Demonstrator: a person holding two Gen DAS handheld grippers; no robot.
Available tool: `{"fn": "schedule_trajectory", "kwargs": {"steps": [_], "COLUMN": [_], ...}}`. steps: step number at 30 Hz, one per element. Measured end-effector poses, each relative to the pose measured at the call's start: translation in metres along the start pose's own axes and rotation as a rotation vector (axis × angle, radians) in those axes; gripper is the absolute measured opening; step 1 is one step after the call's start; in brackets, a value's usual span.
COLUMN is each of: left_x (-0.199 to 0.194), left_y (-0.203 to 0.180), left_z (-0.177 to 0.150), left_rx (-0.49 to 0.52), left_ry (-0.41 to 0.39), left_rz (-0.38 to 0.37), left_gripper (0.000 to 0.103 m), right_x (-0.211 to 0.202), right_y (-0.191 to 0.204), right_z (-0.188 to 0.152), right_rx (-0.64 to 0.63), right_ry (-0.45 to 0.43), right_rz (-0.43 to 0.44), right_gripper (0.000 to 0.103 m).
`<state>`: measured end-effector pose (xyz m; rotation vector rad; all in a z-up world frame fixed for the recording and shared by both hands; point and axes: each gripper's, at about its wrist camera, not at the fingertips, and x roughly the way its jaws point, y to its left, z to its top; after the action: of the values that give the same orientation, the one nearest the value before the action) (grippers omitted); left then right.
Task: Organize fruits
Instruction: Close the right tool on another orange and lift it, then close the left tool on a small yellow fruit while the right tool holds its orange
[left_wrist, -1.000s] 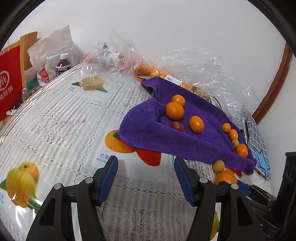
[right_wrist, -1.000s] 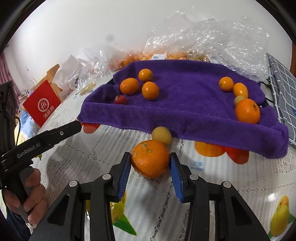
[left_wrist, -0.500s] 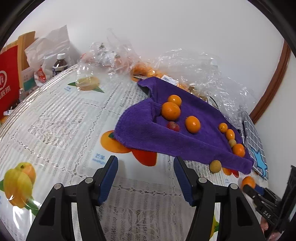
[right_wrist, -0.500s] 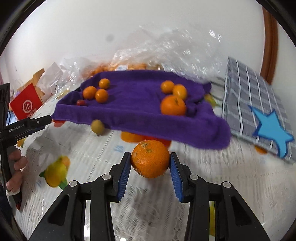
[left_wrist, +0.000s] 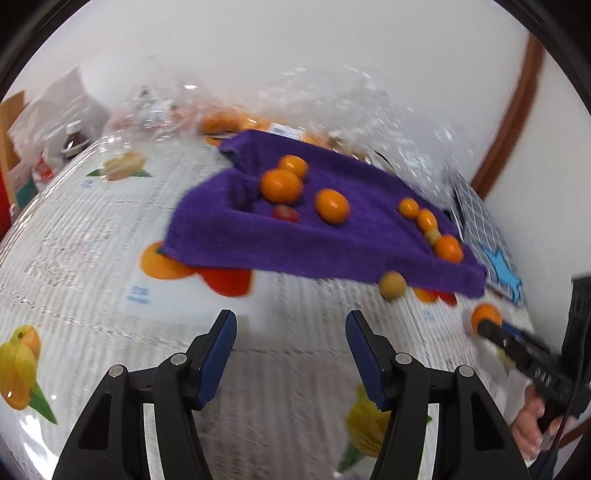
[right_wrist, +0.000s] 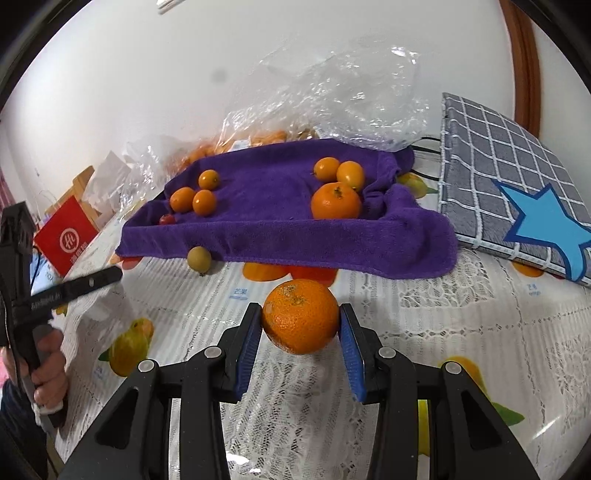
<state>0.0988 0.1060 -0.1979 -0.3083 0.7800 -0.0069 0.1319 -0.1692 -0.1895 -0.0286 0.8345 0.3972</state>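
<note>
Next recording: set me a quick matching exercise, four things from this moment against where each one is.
Things:
1. large orange
2. yellowish round fruit
3. small red fruit
4. star-patterned grey cloth

Places:
A. on the tablecloth, just off the purple towel's front edge
B. right of the towel
C. between the right gripper's pads
D. on the towel, near its left end

Pairs: 1-C, 2-A, 3-D, 4-B

fruits (right_wrist: 335, 201) on towel (right_wrist: 280, 229), cushion (right_wrist: 495, 177) right

A plain white wall (right_wrist: 155, 74) fills the upper frame, a curved brown wooden trim (right_wrist: 522, 62) runs down its upper right, and a lace-patterned, fruit-printed tablecloth (right_wrist: 461, 332) spreads below.
</note>
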Motion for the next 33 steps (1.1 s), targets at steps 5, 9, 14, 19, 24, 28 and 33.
{"fn": "schedule_trajectory", "kwargs": {"steps": [5, 9, 14, 19, 24, 28, 33], "left_x": [0.012, 0.019, 0.033, 0.048, 0.058, 0.066, 0.072], "left_y": [-0.019, -0.031, -0.051, -0.064, -0.072, -0.081, -0.082], "left_z": [-0.001, 0.002, 0.003, 0.011, 0.019, 0.022, 0.026], "left_rx": [0.027, 0.039, 0.096, 0.086, 0.075, 0.096, 0.076], "left_ry": [0.038, 0.039, 0.072, 0.074, 0.077, 0.085, 0.091], "left_rz": [-0.012, -0.016, -0.018, -0.036, -0.059, -0.062, -0.058], "left_gripper": [0.059, 0.059, 0.059, 0.055, 0.046, 0.038, 0.025], "right_x": [-0.001, -0.008, -0.023, -0.025, -0.022, -0.020, -0.019], "right_y": [0.000, -0.006, -0.024, -0.029, -0.031, -0.032, -0.031], "right_z": [0.000, -0.003, -0.013, -0.014, -0.014, -0.014, -0.015], "right_rx": [0.001, 0.016, 0.081, 0.103, 0.114, 0.117, 0.114], "right_ry": [-0.004, -0.019, -0.044, -0.046, -0.035, -0.029, -0.024], "right_rz": [-0.013, -0.026, -0.026, -0.012, 0.006, 0.018, 0.035], "right_gripper": [0.042, 0.042, 0.042, 0.042, 0.042, 0.042, 0.042]}}
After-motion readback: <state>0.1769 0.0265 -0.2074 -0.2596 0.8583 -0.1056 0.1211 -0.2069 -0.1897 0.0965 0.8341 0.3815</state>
